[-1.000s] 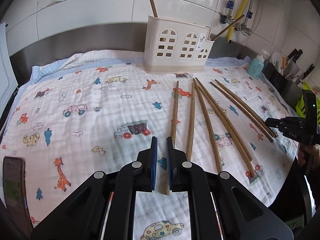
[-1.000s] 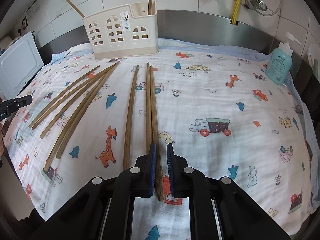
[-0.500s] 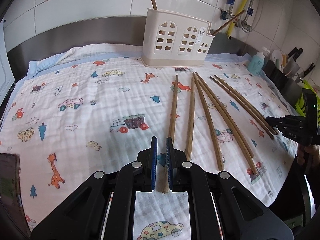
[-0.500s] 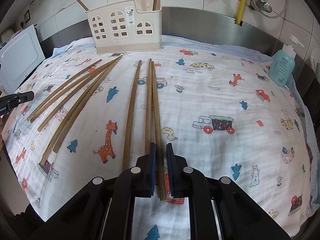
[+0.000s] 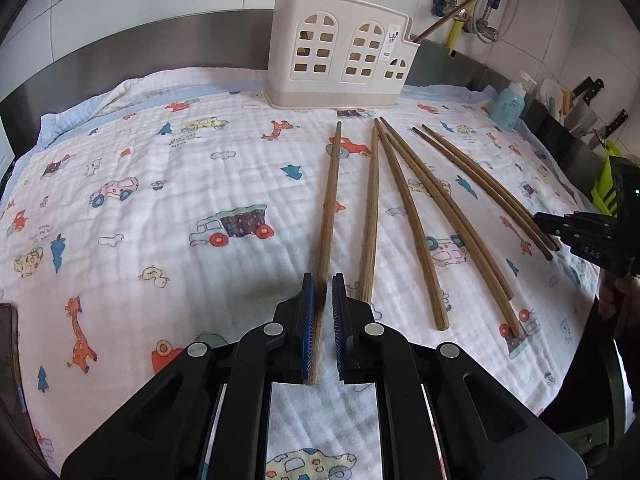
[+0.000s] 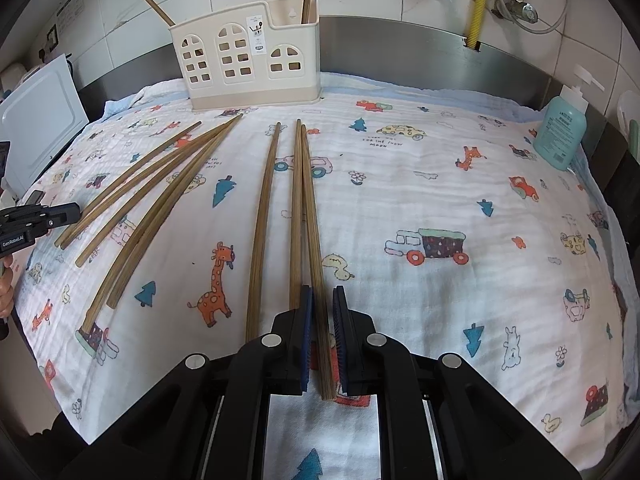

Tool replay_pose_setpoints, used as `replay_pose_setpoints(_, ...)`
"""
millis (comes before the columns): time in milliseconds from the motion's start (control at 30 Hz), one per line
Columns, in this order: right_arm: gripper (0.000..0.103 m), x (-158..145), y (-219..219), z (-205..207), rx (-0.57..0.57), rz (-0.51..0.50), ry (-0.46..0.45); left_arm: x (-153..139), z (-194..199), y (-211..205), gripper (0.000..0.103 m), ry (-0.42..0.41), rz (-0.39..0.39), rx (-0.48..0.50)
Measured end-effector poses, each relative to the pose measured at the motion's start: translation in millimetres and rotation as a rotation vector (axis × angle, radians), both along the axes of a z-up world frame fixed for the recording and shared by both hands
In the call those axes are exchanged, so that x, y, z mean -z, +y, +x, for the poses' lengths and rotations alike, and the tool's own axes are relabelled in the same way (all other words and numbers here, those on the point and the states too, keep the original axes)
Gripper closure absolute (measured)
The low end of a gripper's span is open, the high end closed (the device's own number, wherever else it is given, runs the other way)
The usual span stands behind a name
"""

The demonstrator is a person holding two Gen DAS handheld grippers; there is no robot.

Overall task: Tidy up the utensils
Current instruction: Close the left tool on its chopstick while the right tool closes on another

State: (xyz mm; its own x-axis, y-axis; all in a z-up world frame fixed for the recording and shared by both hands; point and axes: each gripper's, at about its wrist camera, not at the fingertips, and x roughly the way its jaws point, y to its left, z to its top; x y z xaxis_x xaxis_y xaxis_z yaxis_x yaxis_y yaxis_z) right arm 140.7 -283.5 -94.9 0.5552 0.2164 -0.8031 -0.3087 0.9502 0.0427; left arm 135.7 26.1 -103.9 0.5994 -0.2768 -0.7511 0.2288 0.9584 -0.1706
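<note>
Several long wooden chopsticks lie fanned on a cartoon-print cloth (image 5: 160, 200). A cream utensil holder (image 5: 340, 52) with arched cut-outs stands at the back, two sticks leaning in it; it shows in the right wrist view too (image 6: 248, 64). My left gripper (image 5: 323, 280) is shut to a narrow slit just over the near end of the leftmost chopstick (image 5: 330, 200), which runs along the left pad. My right gripper (image 6: 322, 292) is shut the same way over the near end of the rightmost chopstick (image 6: 310, 208). Both sticks still rest on the cloth.
A teal soap bottle (image 6: 562, 136) stands at the right edge, with knives (image 5: 588, 92) in a block beyond it. A white appliance (image 6: 36, 120) sits at the far left and a phone (image 5: 8, 360) near the left front corner. Steel backsplash, tiles and pipes line the rear.
The left gripper has sunk closer to the cloth and shifted a little, so the leftmost chopstick now lies along its left pad. The right gripper has kept still.
</note>
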Motion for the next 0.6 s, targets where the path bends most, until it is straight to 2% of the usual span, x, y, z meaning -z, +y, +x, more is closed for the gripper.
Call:
replay_pose_setpoints(467,0.093,0,0,-1,0.01,0.003,-0.005,5,1,-4,0.093,-0.007,0.044,-0.001)
replay_pose_setpoints(600,0.093,1,2,-2,0.013,-0.014,-0.019,4,1,-13,0.095,-0.026,0.104,-0.009)
